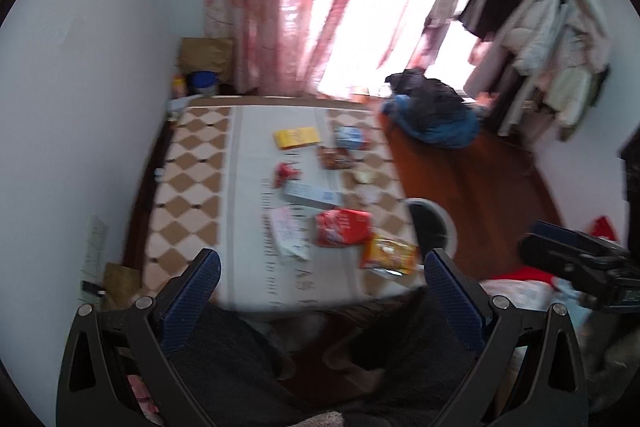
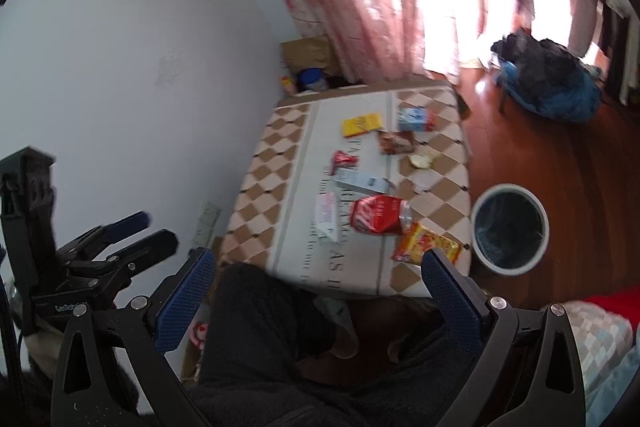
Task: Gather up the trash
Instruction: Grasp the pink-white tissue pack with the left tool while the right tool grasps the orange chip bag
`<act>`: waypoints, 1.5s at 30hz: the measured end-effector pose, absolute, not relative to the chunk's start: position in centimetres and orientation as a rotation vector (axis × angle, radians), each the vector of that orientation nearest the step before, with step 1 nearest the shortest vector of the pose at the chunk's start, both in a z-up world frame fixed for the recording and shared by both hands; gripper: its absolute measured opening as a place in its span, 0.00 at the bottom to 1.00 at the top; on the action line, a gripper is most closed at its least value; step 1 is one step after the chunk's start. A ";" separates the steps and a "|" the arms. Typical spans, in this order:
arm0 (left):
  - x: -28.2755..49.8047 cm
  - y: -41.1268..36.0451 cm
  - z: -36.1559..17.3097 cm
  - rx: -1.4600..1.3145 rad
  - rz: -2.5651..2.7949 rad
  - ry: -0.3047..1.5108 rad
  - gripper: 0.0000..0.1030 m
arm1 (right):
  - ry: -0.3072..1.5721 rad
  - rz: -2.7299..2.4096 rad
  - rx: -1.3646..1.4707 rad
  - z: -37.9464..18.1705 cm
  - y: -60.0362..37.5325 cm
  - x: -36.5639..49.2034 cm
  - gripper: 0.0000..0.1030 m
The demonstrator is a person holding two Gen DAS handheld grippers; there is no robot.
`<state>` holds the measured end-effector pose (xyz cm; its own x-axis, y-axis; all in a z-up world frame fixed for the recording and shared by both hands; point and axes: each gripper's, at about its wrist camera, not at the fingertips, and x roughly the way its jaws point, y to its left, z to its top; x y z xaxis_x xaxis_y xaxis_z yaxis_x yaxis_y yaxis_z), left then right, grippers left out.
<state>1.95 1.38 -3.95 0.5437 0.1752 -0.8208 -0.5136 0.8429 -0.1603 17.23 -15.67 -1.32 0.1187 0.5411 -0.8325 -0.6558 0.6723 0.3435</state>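
Both tools hang raised in front of the seated person's dark-clothed lap, well short of the litter, which suggests collecting has not yet begun. The left hand-held gripper point(image 1: 322, 273) is spread wide with nothing between its blue pads, and the right hand-held gripper point(image 2: 318, 273) is likewise released and empty.

Beyond them stands the table point(image 2: 256, 195) under a checked cloth, with the trash scattered along its middle: nearest, an orange snack wrapper point(image 2: 426, 243) at the edge, then a crushed red packet point(image 2: 376, 215), a white paper slip point(image 2: 326, 217), a long pale box point(image 2: 360, 181), a small red wrapper point(image 2: 342, 159), a brown wrapper point(image 2: 396, 142), a yellow packet point(image 2: 362, 125) and a blue-and-white carton point(image 2: 416, 119).

On the floor just beside the table's near corner sits a white bin point(image 2: 510, 229), lined with a dark bag; I can make out nothing inside it.
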 end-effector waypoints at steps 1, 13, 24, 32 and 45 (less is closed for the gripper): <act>2.7 1.9 -5.5 -0.388 0.477 0.928 1.00 | 1.186 0.812 -0.120 -3.7 -15.7 18.4 1.00; 8.3 6.7 -23.1 -0.467 0.620 1.203 1.00 | 1.494 0.427 -0.053 -25.8 -16.9 26.6 1.00; 15.1 8.7 -31.2 -0.564 0.561 1.333 0.98 | 1.540 0.348 -0.063 -30.8 -16.1 29.6 0.94; 16.3 9.5 -33.4 -0.523 0.567 1.370 0.70 | 1.556 0.351 -0.064 -32.4 -15.5 30.4 0.77; 13.9 8.2 -33.8 -0.444 0.554 1.351 0.43 | 1.505 0.389 -0.120 -33.1 -14.1 28.9 0.11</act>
